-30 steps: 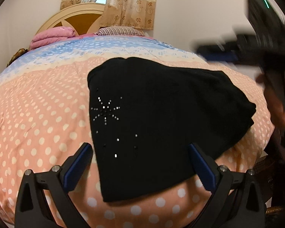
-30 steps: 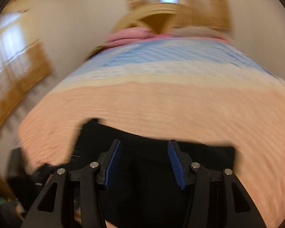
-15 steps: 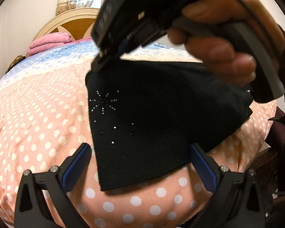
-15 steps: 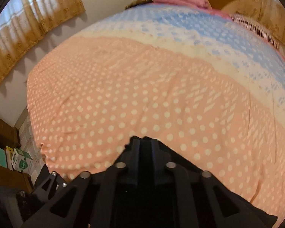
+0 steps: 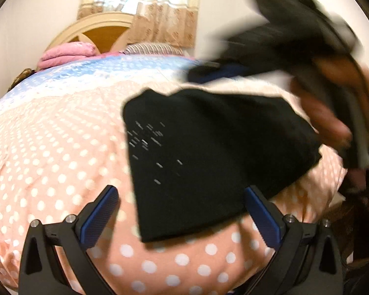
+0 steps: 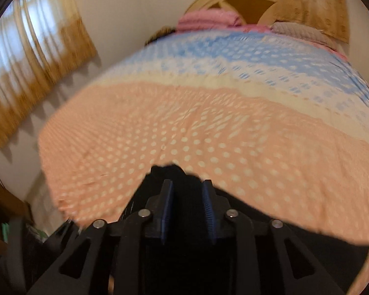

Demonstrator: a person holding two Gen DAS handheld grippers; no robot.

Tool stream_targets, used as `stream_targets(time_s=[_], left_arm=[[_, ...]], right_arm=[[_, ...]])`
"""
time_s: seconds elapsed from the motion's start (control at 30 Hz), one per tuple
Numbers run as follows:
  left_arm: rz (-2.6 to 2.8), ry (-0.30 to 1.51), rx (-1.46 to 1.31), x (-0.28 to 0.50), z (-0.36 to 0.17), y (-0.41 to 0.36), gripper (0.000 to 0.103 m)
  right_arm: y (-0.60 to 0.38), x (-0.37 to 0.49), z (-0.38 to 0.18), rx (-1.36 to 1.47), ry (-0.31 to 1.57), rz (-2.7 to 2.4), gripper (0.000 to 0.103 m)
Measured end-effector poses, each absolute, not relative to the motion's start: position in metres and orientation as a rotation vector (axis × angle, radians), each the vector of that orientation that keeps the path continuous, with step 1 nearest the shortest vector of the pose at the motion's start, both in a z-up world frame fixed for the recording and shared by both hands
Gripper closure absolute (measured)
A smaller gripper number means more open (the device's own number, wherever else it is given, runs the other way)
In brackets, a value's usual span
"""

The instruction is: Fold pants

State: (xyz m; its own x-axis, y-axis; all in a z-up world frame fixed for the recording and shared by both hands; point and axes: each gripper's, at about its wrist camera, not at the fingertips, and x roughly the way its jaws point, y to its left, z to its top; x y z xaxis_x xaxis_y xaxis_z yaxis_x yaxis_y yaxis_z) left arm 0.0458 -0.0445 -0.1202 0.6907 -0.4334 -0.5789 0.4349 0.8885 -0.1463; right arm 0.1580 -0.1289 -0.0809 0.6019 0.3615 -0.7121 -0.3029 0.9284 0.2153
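- The black pants (image 5: 209, 157), folded, are seen lying on the polka-dot bed (image 5: 49, 162) at the centre of the left wrist frame
- The left hand-held gripper (image 5: 182, 211) is held wide open at the lower edge, with nothing between its blue pads
- The right hand-held gripper (image 6: 187, 198) is seen with a narrow gap between its pads; whether cloth is pinched cannot be told
- Pink pillows (image 5: 69, 52) are seen at the upper left

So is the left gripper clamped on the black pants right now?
No, the left gripper is wide open, its blue pads either side of the black pants lying on the bed.
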Motion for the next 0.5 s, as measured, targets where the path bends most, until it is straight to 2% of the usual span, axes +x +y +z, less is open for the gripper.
stream_targets(time_s=[0.13, 0.27, 0.5], left_arm=[[-0.445, 0.623, -0.018, 0.05, -0.115, -0.034, 0.0], [-0.451, 0.685, -0.069, 0.061, -0.128, -0.033, 0.0], [-0.417, 0.674, -0.002, 0.056, -0.109, -0.041, 0.0]], right_arm=[[-0.184, 0.108, -0.085, 0.111, 0.812, 0.3, 0.072], [-0.229, 0.088, -0.129, 0.176, 0.914, 0.19, 0.071], [-0.248, 0.072, -0.125, 0.332, 0.744, 0.268, 0.069]])
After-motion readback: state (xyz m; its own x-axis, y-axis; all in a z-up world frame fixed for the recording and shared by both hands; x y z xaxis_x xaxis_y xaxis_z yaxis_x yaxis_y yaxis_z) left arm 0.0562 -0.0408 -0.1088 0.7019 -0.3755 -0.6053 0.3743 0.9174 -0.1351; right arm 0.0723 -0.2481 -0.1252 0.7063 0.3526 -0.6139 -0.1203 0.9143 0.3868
